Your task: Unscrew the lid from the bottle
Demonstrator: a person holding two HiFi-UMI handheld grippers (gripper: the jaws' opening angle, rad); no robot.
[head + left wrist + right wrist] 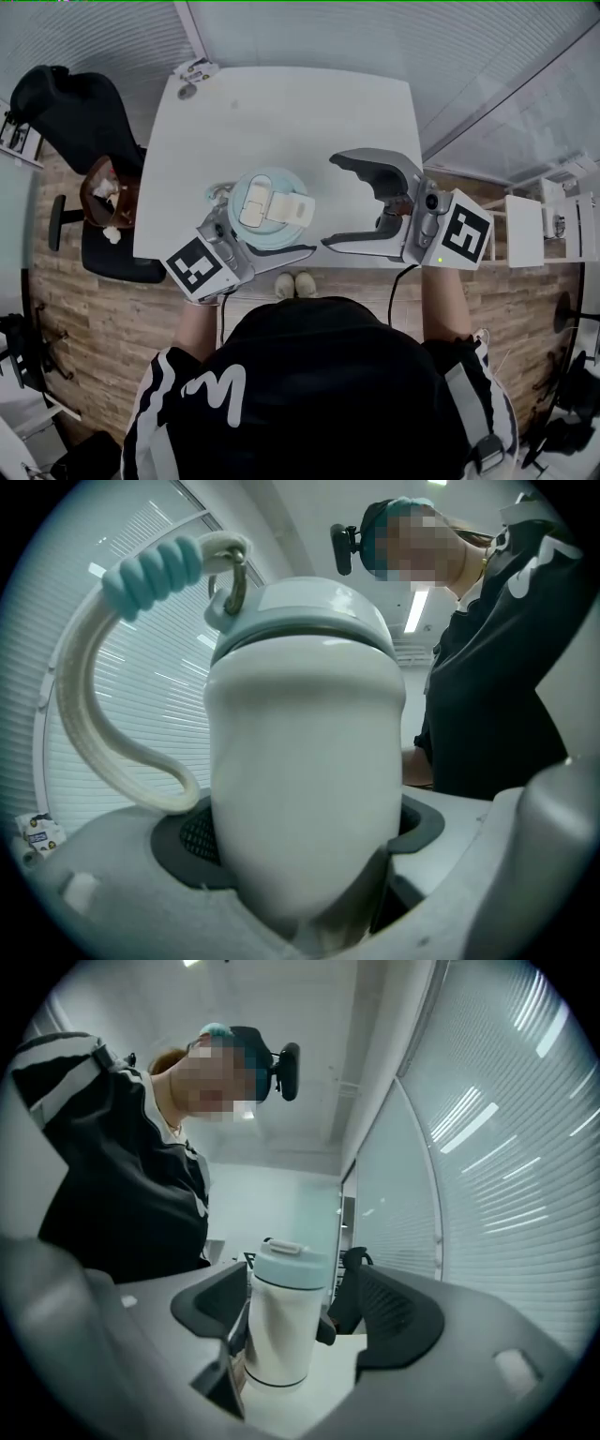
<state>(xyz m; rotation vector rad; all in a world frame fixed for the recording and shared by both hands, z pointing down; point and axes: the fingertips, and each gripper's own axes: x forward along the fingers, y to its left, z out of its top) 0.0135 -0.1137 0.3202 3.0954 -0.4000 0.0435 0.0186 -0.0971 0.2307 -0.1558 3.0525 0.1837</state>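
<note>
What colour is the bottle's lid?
Pale blue-green; the lid shows best in the right gripper view.

No text, label or number is legible anywhere.

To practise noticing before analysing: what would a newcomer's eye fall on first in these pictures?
First, the white bottle with its pale blue lid, upright near the front edge of the white table and clamped in the left gripper. Next, the right gripper just to its right, jaws wide apart and empty, aimed at the bottle. In the left gripper view, the lid's carry loop curls out to the left.
</note>
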